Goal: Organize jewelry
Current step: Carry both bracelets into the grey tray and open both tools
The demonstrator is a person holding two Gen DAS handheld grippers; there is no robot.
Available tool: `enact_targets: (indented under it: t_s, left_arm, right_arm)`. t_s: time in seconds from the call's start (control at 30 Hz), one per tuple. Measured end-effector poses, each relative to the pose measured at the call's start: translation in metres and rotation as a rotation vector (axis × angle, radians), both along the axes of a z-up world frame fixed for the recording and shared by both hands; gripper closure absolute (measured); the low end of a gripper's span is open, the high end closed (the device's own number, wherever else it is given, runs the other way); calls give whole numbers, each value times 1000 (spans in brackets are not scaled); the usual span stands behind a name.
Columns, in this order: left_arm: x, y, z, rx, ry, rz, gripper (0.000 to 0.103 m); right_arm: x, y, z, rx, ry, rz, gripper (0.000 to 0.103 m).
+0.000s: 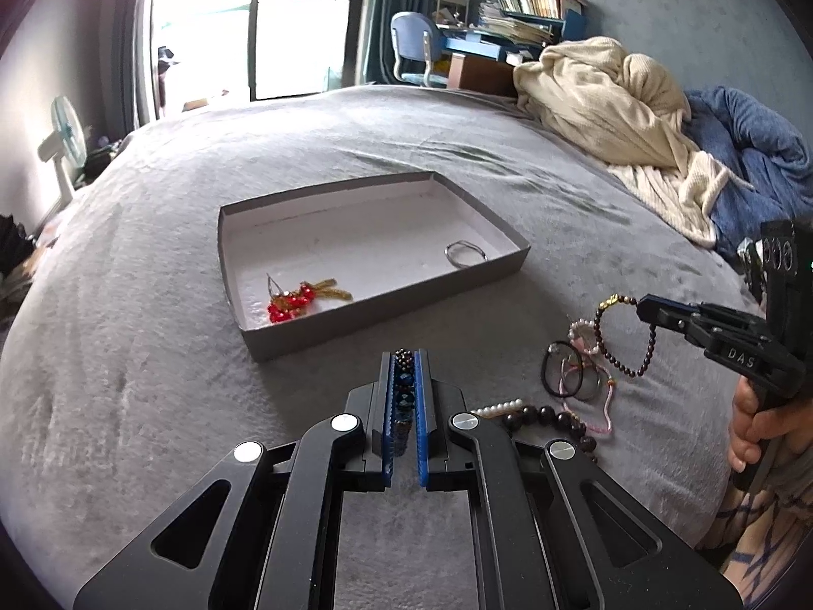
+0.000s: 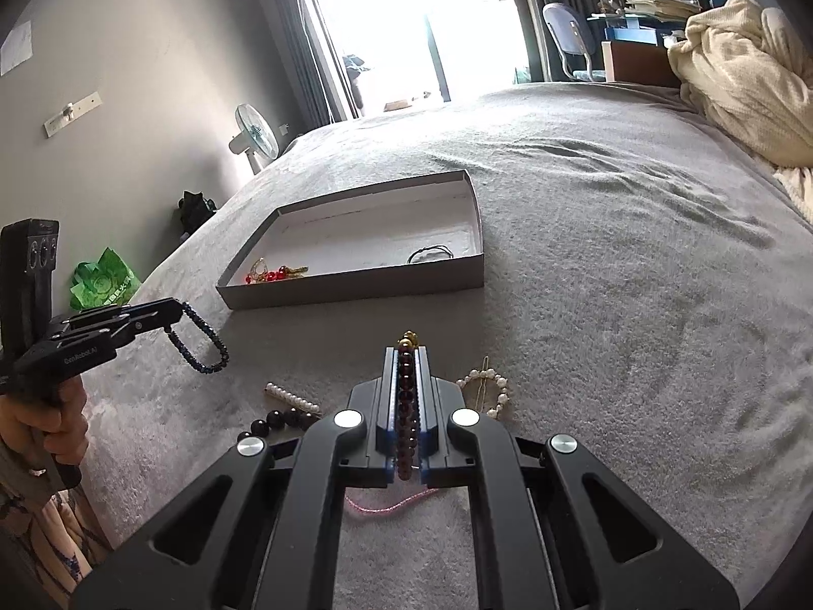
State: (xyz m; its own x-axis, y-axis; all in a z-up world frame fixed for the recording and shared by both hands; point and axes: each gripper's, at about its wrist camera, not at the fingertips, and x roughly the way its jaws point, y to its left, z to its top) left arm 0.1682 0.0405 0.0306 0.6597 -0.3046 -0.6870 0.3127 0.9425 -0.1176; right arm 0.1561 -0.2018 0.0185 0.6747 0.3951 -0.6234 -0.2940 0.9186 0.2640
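Bare blanket (image 1: pixel 152 305) up to box (image 1: pixel 386 305).

Between the closed jaws of the left gripper (image 1: pixel 405 356), most of the blue bead bracelet (image 1: pixel 404 391) is hiding behind the pads. Just right of those jaws, the dark round-bead string (image 1: pixel 551 419) is disappearing under the gripper's linkage. Under the right gripper (image 2: pixel 406 353), the pink cord (image 2: pixel 391 506) is showing only as a short loop. The right hand (image 1: pixel 757 419) is being cut off by the picture's edge.
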Motion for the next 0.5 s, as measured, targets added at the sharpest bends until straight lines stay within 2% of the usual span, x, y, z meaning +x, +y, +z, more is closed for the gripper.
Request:
enact_targets:
  t_s: [0.5]
  left_arm:
    - [15, 18, 14, -38, -6, 53, 96]
  right_arm:
    - [22, 5, 24, 2, -31, 20, 97]
